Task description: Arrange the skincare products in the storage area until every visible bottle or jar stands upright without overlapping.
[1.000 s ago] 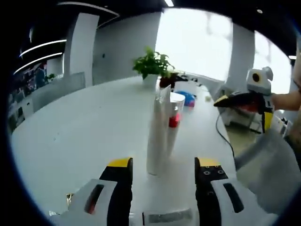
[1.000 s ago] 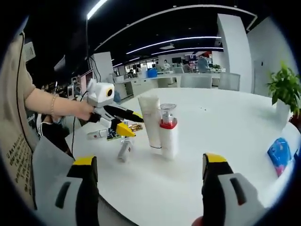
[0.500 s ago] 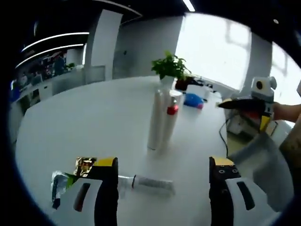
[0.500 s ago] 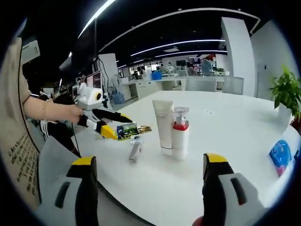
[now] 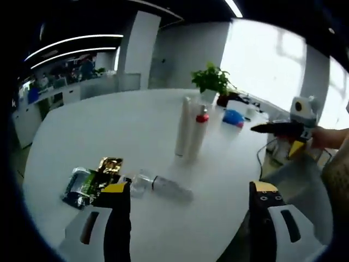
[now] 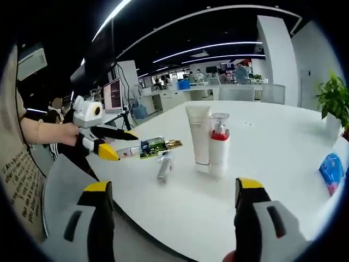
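A white tube [image 5: 182,126] and a pump bottle with a red collar [image 5: 199,131] stand upright side by side on the white round table [image 5: 82,125]. A small clear bottle [image 5: 163,187] lies on its side nearer the table's edge, just beyond my left gripper [image 5: 190,190], which is open and holds nothing. From the right gripper view the tube [image 6: 199,134] and pump bottle [image 6: 219,144] stand mid-table, and the lying bottle [image 6: 164,166] rests to their left. My right gripper [image 6: 173,186] is open and empty, back from the table edge. The left gripper [image 6: 122,146] hovers open beside the sachets.
Flat sachets [image 5: 90,177] and a gold packet [image 5: 110,164] lie beside the fallen bottle. A potted plant [image 5: 212,82] and a blue packet [image 5: 235,117] sit at the far side. A grey chair back [image 6: 65,185] stands at the near edge. The right gripper [image 5: 271,134] shows off the table's right.
Both cameras have drawn back from the table. The left gripper has retreated from the upright pair, bringing the lying bottle and sachets into its view. The products themselves have not moved.
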